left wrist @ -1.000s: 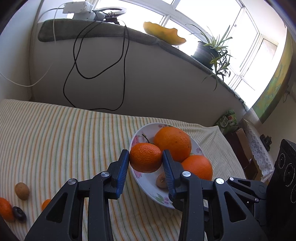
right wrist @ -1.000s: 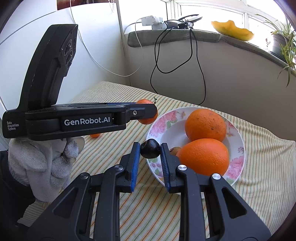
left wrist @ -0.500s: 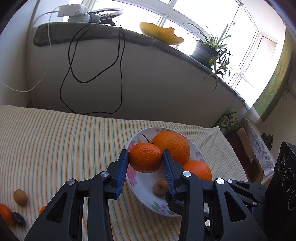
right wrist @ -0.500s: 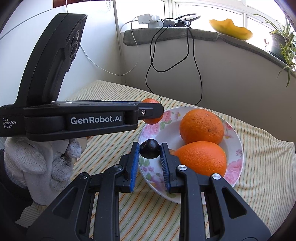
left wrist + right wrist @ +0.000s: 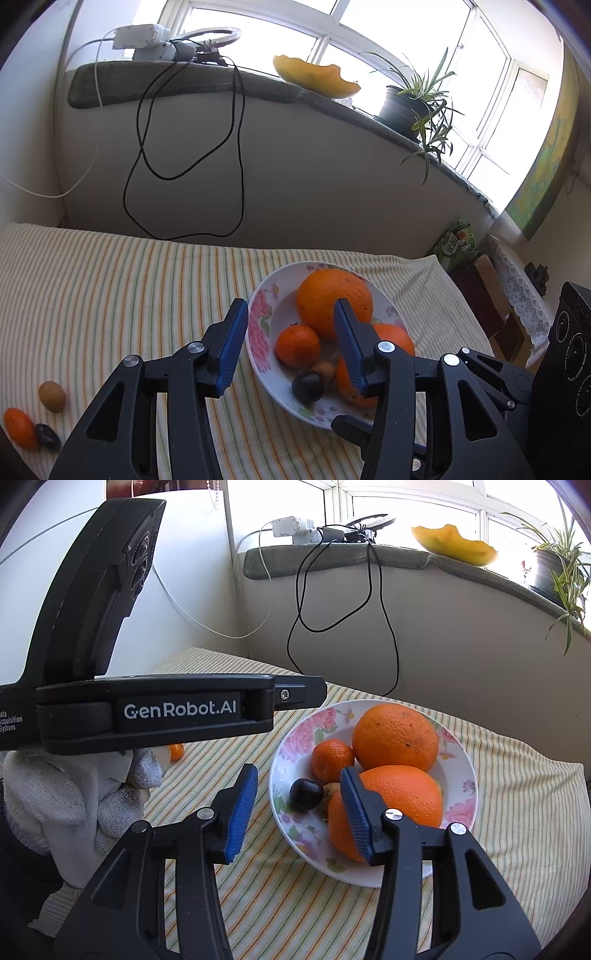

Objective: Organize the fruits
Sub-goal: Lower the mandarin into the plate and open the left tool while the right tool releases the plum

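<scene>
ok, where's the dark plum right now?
In the plate, near its front-left rim in both wrist views: the plum lies below the tangerine, beside the small brown fruit.

Free room and obstacles. The striped bench [image 5: 110, 295] lies bare left of the flowered plate [image 5: 295, 734], up to the wall where a black cable [image 5: 236, 166] hangs. The plate is crowded by two oranges [image 5: 395, 736], a mandarin [image 5: 331, 760] and a dark fruit [image 5: 306, 794]. The left side is blocked in the right wrist view by the left tool [image 5: 295, 696].
</scene>
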`<state>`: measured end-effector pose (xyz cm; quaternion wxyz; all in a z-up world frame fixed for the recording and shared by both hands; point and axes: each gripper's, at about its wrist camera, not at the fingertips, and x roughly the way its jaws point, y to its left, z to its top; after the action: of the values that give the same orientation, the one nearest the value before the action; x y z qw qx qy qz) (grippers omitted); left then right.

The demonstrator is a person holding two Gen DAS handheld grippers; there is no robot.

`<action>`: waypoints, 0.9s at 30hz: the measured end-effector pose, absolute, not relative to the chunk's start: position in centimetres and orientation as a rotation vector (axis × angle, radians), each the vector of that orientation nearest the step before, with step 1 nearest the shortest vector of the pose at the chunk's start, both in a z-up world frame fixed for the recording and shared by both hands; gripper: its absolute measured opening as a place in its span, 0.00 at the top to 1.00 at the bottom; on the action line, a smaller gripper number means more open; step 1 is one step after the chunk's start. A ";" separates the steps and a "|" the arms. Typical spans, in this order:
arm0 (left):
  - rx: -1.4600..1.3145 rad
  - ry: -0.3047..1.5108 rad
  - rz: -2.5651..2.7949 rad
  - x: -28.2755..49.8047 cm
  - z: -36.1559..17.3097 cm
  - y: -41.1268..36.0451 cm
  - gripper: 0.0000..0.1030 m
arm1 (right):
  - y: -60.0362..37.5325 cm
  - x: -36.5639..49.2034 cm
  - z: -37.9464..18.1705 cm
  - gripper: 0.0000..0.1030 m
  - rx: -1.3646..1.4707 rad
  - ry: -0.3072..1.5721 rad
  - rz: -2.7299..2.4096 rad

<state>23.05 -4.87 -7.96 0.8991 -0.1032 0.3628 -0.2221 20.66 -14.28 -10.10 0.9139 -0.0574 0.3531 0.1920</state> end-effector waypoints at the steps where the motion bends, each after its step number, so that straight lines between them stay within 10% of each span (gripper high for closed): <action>1: -0.213 0.750 -0.459 23.0 -7.9 -4.9 0.50 | -14.3 20.6 -10.0 0.49 -0.117 0.726 0.395; 8: -0.207 0.742 -0.444 22.4 -7.4 -4.6 0.33 | -14.6 20.2 -9.6 0.49 -0.105 0.727 0.392; 12: -0.200 0.731 -0.429 22.0 -7.1 -4.4 0.31 | -15.0 19.8 -9.2 0.24 -0.084 0.706 0.386; 27: -0.190 0.666 -0.366 19.1 -5.3 -2.1 0.30 | -14.6 18.5 -8.4 0.24 -0.074 0.704 0.394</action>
<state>19.10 -2.08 -5.34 0.9242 -0.0924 0.3246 -0.1785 18.49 -14.62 -8.45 0.9191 -0.0362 0.3423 0.1918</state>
